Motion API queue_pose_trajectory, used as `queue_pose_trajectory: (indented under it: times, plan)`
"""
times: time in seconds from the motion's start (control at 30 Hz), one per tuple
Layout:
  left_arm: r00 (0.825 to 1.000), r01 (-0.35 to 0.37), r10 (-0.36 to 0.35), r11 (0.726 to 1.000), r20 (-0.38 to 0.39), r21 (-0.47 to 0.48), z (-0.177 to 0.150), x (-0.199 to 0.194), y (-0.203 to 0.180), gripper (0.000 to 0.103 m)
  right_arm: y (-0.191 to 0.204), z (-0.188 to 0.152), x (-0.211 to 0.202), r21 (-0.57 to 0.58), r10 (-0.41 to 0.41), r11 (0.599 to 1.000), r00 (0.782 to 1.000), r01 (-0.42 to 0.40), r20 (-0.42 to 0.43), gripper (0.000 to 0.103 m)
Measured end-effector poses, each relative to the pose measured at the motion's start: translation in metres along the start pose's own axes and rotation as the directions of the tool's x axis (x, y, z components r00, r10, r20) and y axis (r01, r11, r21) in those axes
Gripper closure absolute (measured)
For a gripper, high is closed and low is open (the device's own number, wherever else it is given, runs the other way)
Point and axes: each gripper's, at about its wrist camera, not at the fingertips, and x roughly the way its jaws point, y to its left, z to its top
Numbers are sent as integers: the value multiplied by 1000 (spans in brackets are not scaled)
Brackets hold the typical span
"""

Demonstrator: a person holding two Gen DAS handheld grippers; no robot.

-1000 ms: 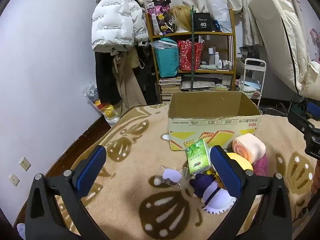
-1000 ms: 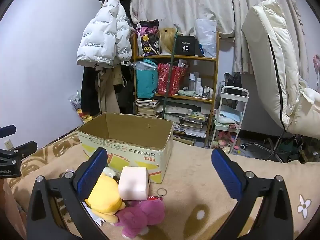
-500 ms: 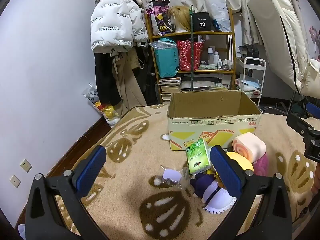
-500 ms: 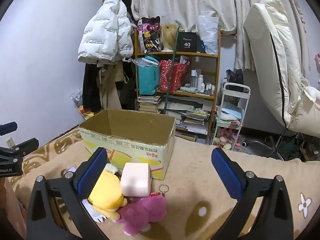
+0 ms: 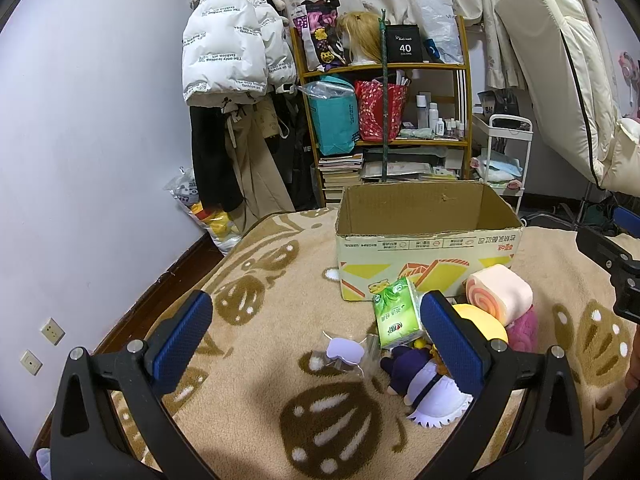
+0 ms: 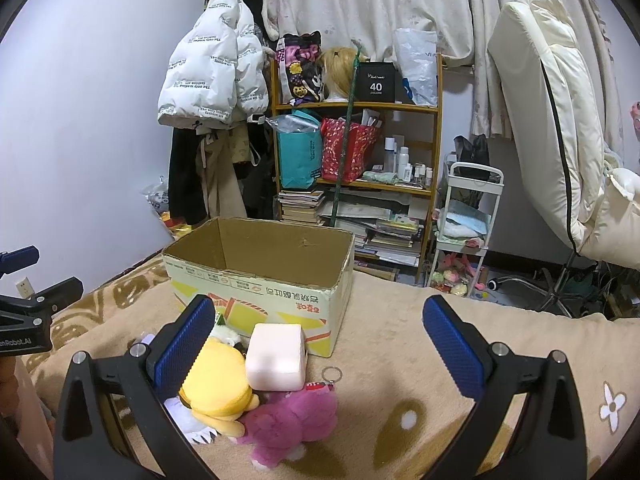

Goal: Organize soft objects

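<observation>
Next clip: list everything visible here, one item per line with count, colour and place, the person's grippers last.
cardboard box: 1, tan with yellow print, open on the blanket, nothing seen inside
tissue pack: 1, green, leaning in front of the box
roll cushion: 1, pink and white swirl, on top of the toy pile
yellow plush: 1, yellow, in the pile before the box
pink plush: 1, magenta, beside the yellow plush, with a key ring
purple doll: 1, purple and white, lying on the blanket
blanket: 1, beige with brown pattern
shelf: 1, wooden, against the curtain, full of bags and books
puffer jacket: 1, white, hanging on the wall
left gripper: 1, black with blue pads, open
right gripper: 1, black with blue pads, open
</observation>
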Motion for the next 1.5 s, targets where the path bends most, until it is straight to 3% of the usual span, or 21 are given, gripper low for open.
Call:
queue_pose_trajectory:
  times: [1.5]
  plan:
    - [1000, -3, 3, 1000, -1, 3, -1, 0, -1, 0, 10, 1, -7, 6, 8, 1000, 1000, -8, 5, 0]
